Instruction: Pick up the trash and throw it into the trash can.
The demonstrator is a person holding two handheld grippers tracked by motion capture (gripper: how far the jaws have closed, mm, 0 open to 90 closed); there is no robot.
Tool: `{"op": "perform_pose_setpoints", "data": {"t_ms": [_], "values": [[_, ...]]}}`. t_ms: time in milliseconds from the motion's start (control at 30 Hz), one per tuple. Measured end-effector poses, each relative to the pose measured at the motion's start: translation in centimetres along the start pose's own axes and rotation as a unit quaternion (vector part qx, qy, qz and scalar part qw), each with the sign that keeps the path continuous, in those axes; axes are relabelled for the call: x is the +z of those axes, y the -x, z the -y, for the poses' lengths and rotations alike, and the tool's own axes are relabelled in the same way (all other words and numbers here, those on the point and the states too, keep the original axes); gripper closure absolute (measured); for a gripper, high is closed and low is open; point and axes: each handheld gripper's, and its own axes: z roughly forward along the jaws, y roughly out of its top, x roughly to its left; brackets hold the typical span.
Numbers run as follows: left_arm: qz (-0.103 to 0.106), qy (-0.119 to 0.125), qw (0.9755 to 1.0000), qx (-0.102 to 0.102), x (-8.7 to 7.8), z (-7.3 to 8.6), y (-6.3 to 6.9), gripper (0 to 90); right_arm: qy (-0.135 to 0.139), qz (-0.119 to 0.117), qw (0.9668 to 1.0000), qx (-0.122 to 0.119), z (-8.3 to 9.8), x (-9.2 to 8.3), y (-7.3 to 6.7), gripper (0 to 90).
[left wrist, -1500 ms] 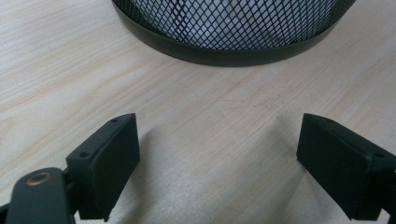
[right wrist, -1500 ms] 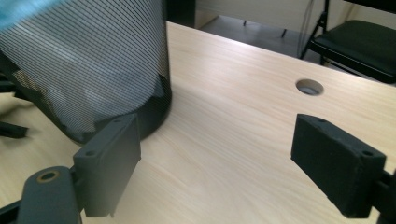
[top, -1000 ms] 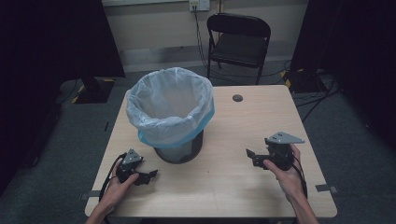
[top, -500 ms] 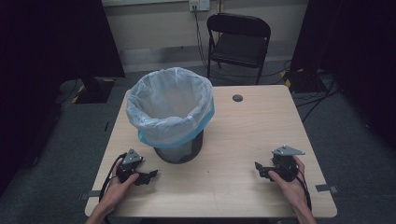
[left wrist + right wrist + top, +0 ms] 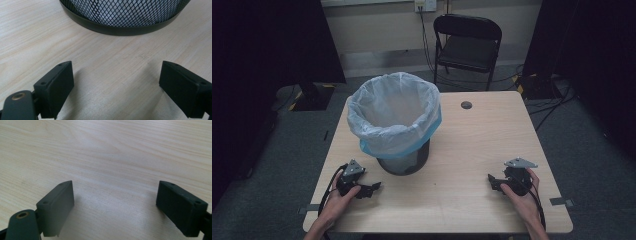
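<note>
A black mesh waste bin [image 5: 399,132] lined with a pale blue plastic bag stands on the left half of the wooden table [image 5: 472,145]. My left gripper [image 5: 372,189] rests low on the table just in front and left of the bin, open and empty. In the left gripper view its jaws stand wide apart over bare wood, with the bin's mesh base [image 5: 125,15] just ahead. My right gripper [image 5: 493,181] sits near the table's front right, open, with nothing between the jaws in the right gripper view.
A small dark round disc [image 5: 466,105] lies on the table at the back, right of the bin. A black folding chair [image 5: 467,42] stands behind the table. Cables run across the floor at the right.
My right gripper has come down and toward the table's front edge, settling low on the wood. The left gripper and the bin have stayed in place.
</note>
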Motion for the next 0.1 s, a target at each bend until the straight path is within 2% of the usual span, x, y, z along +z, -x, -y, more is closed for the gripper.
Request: {"op": "perform_pose_setpoints", "data": {"t_ms": [100], "values": [[0.000,0.000,1.0000,0.000,0.00,0.00,0.00,11.7,-0.001,-0.001,1.0000,0.001,0.00,0.00,0.00,14.0]]}}
